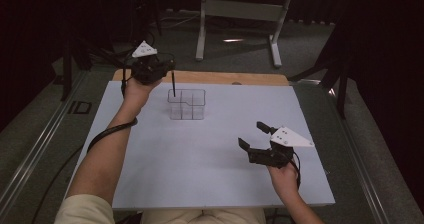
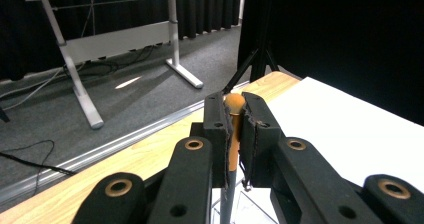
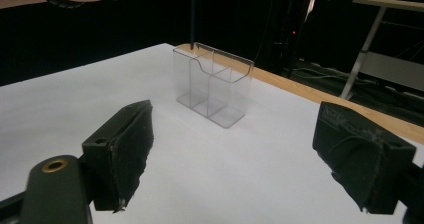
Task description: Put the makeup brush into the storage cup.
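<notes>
Fingers [image 2: 217, 129] of our left gripper [image 1: 159, 70] were clamped on a pencil [image 1: 173, 84], which stood nearly upright with its lower end in a back compartment of the clear holder [image 1: 187, 104] on the white table [image 1: 200, 154]. Our right gripper [image 1: 256, 135] hovered well apart, its jaws spread wide around nothing.

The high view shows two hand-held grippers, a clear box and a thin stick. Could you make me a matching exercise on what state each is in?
Things:
1. left hand-held gripper
2. right hand-held gripper
3. clear organizer
4. pencil

States:
A. jaws wide apart, nothing between them
B. upright, tip in a far compartment
C. standing on the white board
D. shut on the pencil

Pairs: 1-D, 2-A, 3-C, 4-B
</notes>
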Demonstrator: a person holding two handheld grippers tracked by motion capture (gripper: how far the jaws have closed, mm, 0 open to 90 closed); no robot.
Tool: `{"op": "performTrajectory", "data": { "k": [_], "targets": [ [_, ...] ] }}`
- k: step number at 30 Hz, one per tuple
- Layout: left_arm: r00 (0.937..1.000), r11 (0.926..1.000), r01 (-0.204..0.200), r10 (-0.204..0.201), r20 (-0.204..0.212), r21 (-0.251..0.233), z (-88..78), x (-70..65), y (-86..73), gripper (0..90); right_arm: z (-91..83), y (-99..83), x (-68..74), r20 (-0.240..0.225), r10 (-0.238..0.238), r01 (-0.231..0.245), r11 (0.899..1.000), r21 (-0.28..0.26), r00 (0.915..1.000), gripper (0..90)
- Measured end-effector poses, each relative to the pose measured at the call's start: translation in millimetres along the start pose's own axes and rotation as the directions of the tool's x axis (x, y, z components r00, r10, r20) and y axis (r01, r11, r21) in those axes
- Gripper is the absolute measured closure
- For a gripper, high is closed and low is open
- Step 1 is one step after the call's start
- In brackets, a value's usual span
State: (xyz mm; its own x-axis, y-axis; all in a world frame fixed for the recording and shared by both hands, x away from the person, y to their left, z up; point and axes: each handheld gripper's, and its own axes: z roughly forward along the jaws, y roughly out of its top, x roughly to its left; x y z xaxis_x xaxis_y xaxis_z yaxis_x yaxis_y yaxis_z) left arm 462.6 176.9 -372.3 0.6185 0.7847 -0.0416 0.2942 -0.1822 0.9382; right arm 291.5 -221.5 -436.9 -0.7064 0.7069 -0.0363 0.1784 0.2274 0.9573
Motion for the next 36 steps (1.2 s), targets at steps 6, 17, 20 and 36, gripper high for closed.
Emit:
{"op": "performTrajectory", "data": {
  "k": [6, 17, 20, 36],
  "targets": [
    [0.9999, 0.9998, 0.017, -0.017, -0.004, 0.010, 3.9, 0.7, -5.6, 82.3, 0.0, -0.1, -0.2, 0.000, 0.001, -0.001, 1.000, 0.001, 1.0000, 16.6],
    [0.9937, 0.9912, 0.104, -0.100, -0.050, 0.081, 6.0, -0.3, -5.4, 34.8, -0.6, -0.1, -1.1, 0.005, 0.000, 0.000, 1.000, 0.002, 1.0000, 16.5],
    [0.9921, 0.9904, 0.116, -0.111, -0.058, 0.076, 5.0, -2.0, -5.8, 26.7, -0.5, 0.0, -1.1, 0.006, -0.003, 0.003, 1.000, 0.002, 1.0000, 16.5],
    [0.9937, 0.9931, 0.106, -0.108, 0.031, 0.050, -12.6, -17.2, -9.4, 0.8, -1.7, -0.6, -2.7, 0.019, -0.002, 0.002, 1.000, 0.004, 0.9998, 16.5]
  ]
}}
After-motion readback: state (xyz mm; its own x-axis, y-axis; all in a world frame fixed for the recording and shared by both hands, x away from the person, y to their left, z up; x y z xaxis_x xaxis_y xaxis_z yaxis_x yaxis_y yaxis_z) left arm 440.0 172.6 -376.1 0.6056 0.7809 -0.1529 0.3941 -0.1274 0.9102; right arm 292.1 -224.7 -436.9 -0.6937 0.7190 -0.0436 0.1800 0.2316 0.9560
